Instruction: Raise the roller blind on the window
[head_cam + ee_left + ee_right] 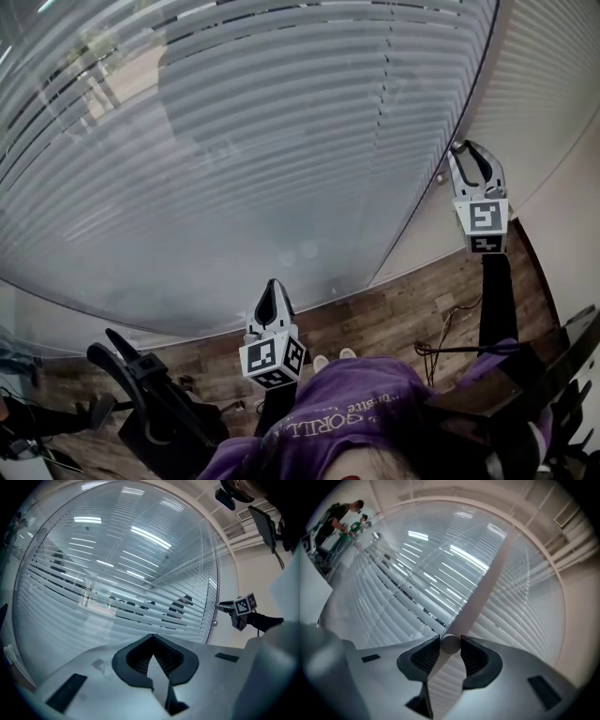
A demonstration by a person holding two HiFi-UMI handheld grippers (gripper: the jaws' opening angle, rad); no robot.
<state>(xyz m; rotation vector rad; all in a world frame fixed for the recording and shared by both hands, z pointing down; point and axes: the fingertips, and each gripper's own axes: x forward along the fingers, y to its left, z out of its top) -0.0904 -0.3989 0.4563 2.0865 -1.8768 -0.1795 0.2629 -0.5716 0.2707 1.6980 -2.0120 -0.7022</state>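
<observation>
A pale blind of horizontal slats [244,141] hangs lowered over a large window. It fills the view ahead of the person, down to near the floor. The right hand-held gripper [451,642] pinches the round lower end of a slim, pale cylindrical control wand [487,583], which rises slantwise beside the slats. This grip is probably there to work the blind's mechanism. The left hand-held gripper [152,638] is pressed together on nothing, in front of the slats and well apart from the wand, seemingly idle. A thin dashed line, perhaps a cord [382,84], runs down the blind near its right edge. Below are a wood-look floor [403,309], a black office chair [141,384] at lower left and a dark cable [450,342]. None of them blocks the wand.
</observation>
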